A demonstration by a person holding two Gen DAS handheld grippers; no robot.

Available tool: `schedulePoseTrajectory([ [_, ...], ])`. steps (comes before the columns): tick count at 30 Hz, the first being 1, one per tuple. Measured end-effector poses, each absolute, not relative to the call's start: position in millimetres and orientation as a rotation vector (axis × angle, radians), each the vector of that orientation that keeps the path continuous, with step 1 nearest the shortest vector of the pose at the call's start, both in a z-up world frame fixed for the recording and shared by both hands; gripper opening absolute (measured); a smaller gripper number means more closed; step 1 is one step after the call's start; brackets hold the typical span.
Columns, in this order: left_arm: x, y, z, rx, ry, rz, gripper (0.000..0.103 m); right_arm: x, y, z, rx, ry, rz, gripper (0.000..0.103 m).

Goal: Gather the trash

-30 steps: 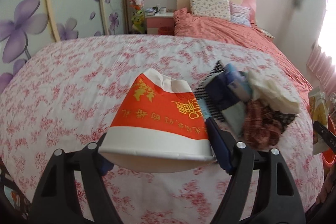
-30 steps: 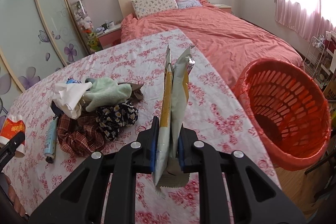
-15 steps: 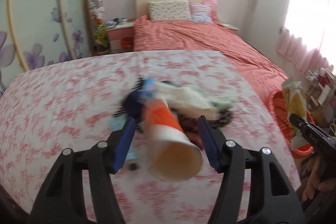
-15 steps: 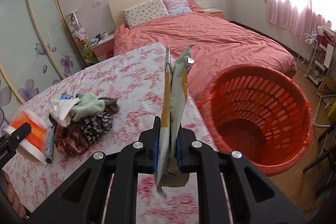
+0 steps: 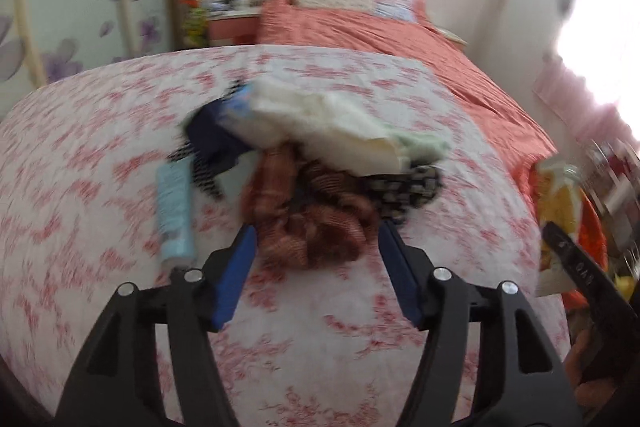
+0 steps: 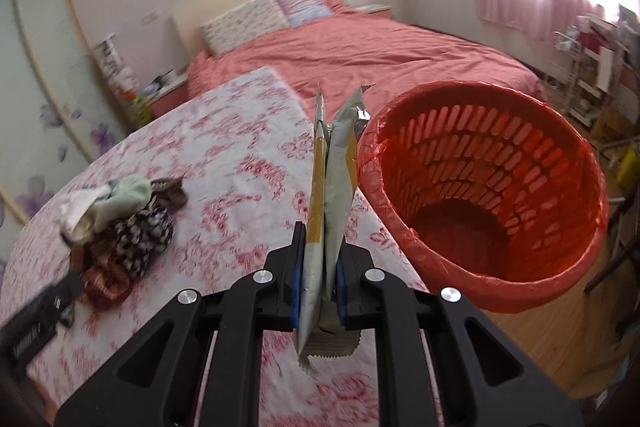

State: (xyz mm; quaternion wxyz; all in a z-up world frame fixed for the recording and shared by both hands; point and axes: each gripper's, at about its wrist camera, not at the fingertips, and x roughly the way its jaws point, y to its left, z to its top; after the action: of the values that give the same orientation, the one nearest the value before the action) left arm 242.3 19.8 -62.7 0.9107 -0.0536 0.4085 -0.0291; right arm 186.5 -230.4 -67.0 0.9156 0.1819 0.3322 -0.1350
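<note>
clothes pile [image 5: 320,163] mid floral bench [image 5: 100,155]; blue tube [image 5: 173,211] just left of pile; bed [image 6: 380,55] behind.

Free room and obstacles. Ahead of the left gripper [image 5: 316,255], between its spread blue pads with nothing gripped, lies a rumpled heap of mixed cloths [image 5: 320,163], its rust-brown plaid fabric nearest the tips. Just left of the heap a pale blue plastic tube [image 5: 173,211] lies flat, blocking a low pass on that side. The pink floral bedspread [image 5: 100,147] is bare further left and below the fingers. The right gripper [image 6: 318,267], clamped on a flat silver-and-yellow foil wrapper [image 6: 328,195], has bare bedspread ahead and to its left. To its right the round orange slatted plastic basket [image 6: 480,187] stands open-mouthed, its near rim just beside the wrapper's top edge.
</note>
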Motion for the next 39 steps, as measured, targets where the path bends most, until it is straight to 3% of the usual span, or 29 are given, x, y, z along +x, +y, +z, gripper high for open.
schedulePoseTrajectory([
  [3,240.0,35.4,-64.5,-0.207,0.836,-0.014,0.063,195.1,-219.5,-55.2,0.344,0.63,-0.301,0.013],
  [10,235.7,62.7,-52.4,-0.12,0.778,0.031,0.064,192.6,-215.7,-40.2,0.258,0.602,-0.272,0.013],
  [13,230.8,76.3,-48.0,-0.104,0.751,0.064,0.072,188.1,-218.0,-43.4,0.231,0.616,-0.269,0.013],
  [24,247.7,140.7,-48.0,-0.081,0.742,0.229,0.085,213.6,-198.3,-63.8,0.221,0.743,-0.102,0.013],
  [39,315.9,188.4,-93.0,-0.102,0.916,0.245,0.091,266.3,-151.7,-81.9,0.218,0.887,0.13,0.013],
])
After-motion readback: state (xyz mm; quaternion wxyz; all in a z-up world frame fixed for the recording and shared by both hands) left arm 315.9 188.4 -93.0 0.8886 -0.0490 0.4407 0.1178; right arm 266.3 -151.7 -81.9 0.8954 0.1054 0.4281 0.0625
